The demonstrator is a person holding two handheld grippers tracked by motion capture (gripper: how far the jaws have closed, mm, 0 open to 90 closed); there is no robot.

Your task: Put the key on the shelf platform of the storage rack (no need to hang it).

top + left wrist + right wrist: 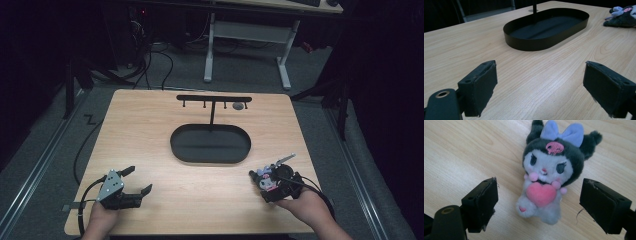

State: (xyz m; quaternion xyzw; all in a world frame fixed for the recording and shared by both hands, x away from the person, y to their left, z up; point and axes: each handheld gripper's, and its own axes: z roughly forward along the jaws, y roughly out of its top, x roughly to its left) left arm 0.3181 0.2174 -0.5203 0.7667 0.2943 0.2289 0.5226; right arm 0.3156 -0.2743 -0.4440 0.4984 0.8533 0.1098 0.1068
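Right gripper (pixel 539 202): released, jaws spread wide to either side of the plush (pixel 550 172), pads clear of it. In the high view it sits at lower right (pixel 260 180), held in a hand (pixel 305 205) entering from the bottom edge.

Plush: small dark-hooded toy with blue bow, pink heart on its chest. Lies face up on the desk (pixel 200 200), centre of the right gripper view, lower body between the jaws. In the high view, a small patch of colour at the gripper tips (pixel 266 179).

Left gripper (pixel 137 182): released, nothing between its jaws; lower left of the high view, resting on or just above the desk.

Tray (pixel 210 144): black oval, centre of the high view, well apart from both grippers. A black stand (pixel 214 98) with hooks rises at its far side; a small round thing hangs or lies near its right end, too small to tell.

Step in hand, as judged: approach to pick up the plush, grasp not yet made. Next move calls for lowering the jaws about the body and clenching on it without pinching the desk.

View differences: the right gripper view gives the toy's face and the gap to each pad; the high view gives the layout; the left gripper view shows the tray wall (pixel 544 45) at upper centre and the plush at upper right (pixel 621 17).
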